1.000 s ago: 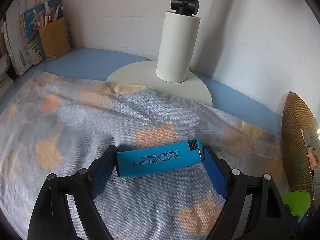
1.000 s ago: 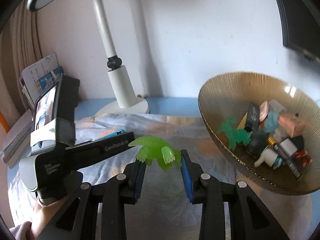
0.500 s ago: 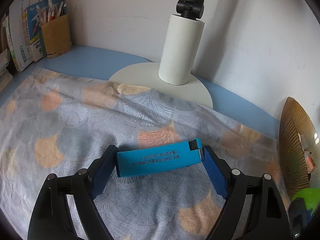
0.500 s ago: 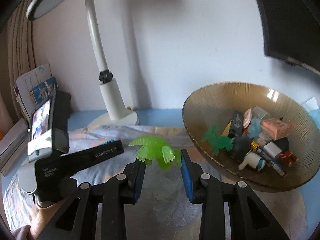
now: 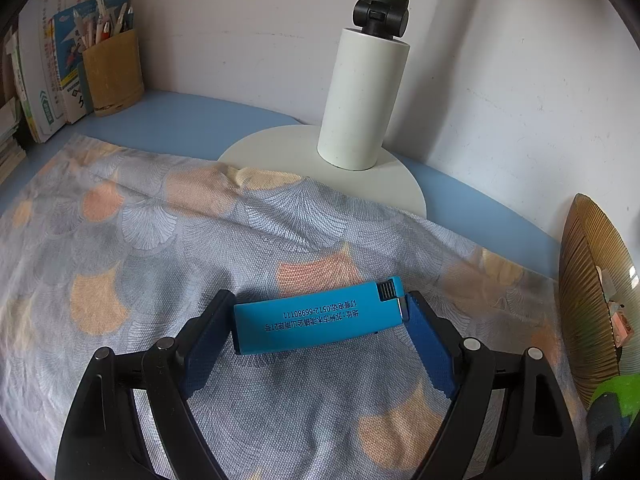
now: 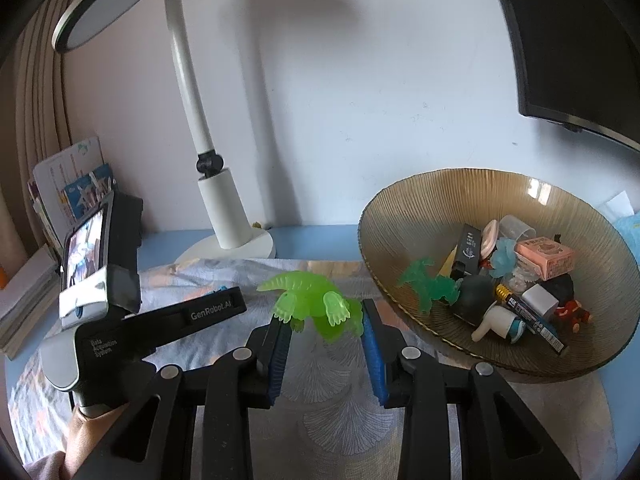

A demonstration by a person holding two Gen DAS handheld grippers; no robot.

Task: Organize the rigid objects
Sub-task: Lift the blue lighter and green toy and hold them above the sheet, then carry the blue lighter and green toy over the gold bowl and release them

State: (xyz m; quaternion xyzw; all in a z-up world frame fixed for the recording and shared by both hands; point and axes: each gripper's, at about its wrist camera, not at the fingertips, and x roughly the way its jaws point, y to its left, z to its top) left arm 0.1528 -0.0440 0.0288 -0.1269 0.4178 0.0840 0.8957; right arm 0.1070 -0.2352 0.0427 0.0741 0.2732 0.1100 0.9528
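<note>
Your left gripper [image 5: 320, 320] clamping the blue lighter [image 5: 318, 320] end to end above the cloth [image 5: 160, 248], your right gripper [image 6: 325, 320] gripping the green dinosaur [image 6: 316, 306], raised just left of the toy-filled bowl [image 6: 420, 208], lamp [image 6: 228, 216] standing behind.

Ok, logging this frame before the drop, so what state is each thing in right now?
blue lighter: clamped lengthwise in the left gripper, above the cloth.
green toy lizard: held in the right gripper, outside the bowl.
brown glass bowl: upright, partly filled with small items.
desk lamp: upright; whether lit, cannot tell.
</note>
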